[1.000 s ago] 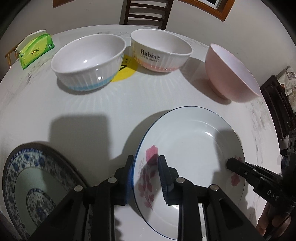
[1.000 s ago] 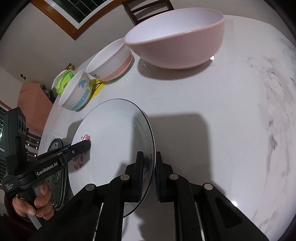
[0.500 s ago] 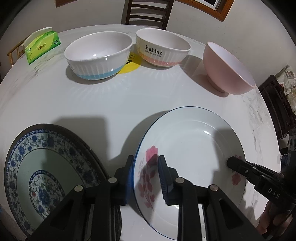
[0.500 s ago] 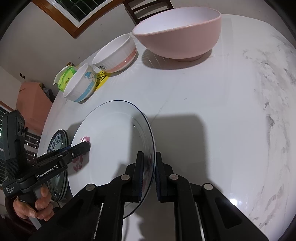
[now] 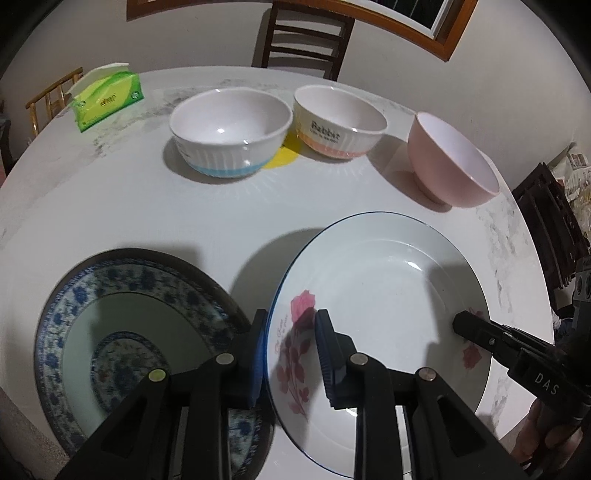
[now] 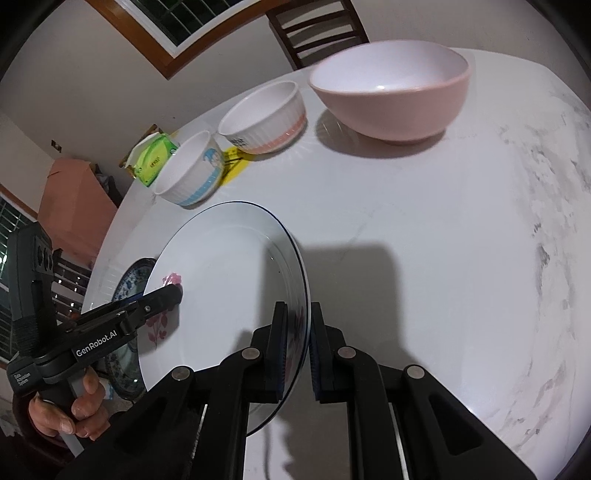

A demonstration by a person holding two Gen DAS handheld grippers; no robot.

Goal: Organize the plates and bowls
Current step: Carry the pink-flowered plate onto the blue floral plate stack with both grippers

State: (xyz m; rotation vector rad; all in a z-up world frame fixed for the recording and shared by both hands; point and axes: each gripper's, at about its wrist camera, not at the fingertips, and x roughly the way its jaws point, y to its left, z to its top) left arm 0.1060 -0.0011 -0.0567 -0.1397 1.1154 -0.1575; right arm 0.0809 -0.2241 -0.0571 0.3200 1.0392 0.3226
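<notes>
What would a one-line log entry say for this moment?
left claw: shut on rose plate | right claw: shut on opposite rim | plate: off table | blue-patterned plate: beside

This looks like a home dining room. A round marble-patterned worktop [image 5: 110, 221] carries household bowls [image 5: 231, 138] and plates [image 5: 122, 332]. A dark wooden dining chair [image 5: 304, 40] stands at twelve o'clock, a green tissue pack [image 5: 109, 99] sits at ten o'clock, and what seems a wood-framed window [image 6: 155, 33] hangs on the plain wall.
</notes>
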